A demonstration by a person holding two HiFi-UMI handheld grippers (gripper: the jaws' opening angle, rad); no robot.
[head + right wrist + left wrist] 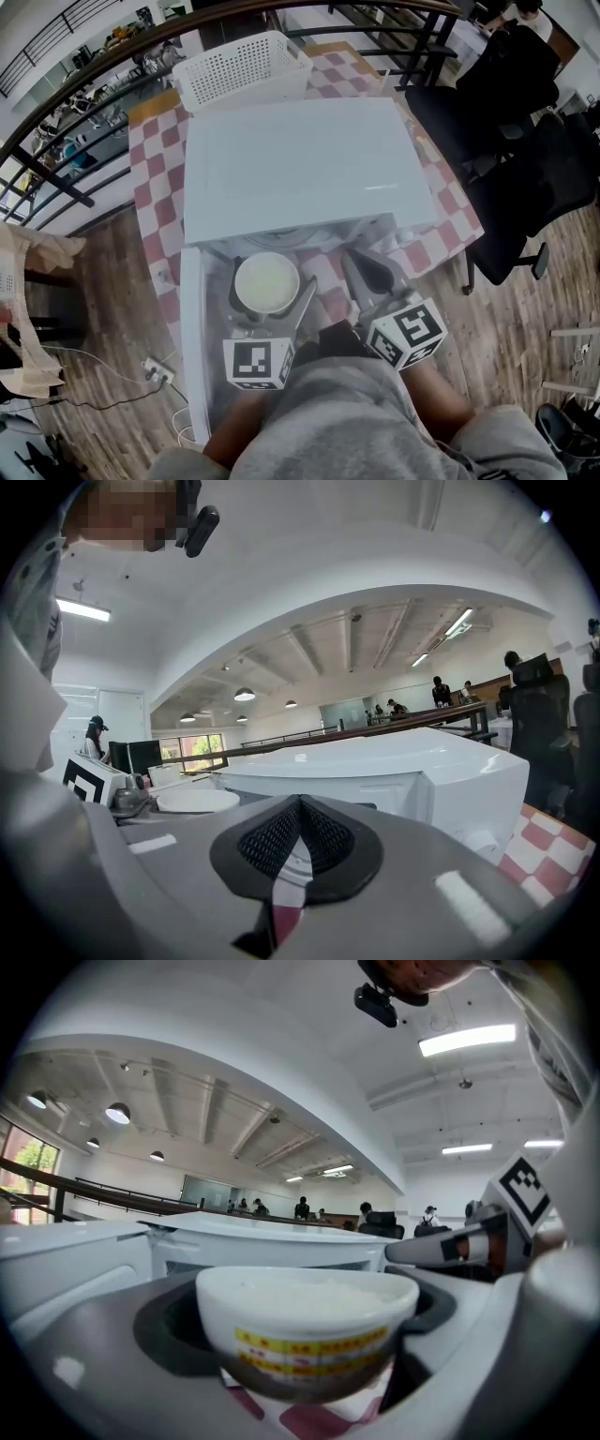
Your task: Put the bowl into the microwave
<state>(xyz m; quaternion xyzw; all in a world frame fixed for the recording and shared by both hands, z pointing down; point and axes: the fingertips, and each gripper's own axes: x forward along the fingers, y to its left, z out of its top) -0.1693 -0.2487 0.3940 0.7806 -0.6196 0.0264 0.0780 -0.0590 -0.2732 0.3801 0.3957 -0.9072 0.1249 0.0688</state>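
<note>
A white bowl (266, 281) with a yellow label band sits between the jaws of my left gripper (270, 298), which is shut on it; in the left gripper view the bowl (306, 1333) fills the gap between both jaws. It hangs just in front of the white microwave (302, 167), whose door (191, 347) is swung open toward me at the left. My right gripper (367, 274) is shut and holds nothing, beside the bowl on its right. From the right gripper view the bowl (197, 801) shows at the left and the microwave (375, 771) ahead.
The microwave stands on a red-and-white checked tablecloth (442, 225). A white perforated basket (242, 67) stands behind it. A dark railing (112, 56) curves round the far side. Black office chairs (511, 159) stand to the right on the wooden floor.
</note>
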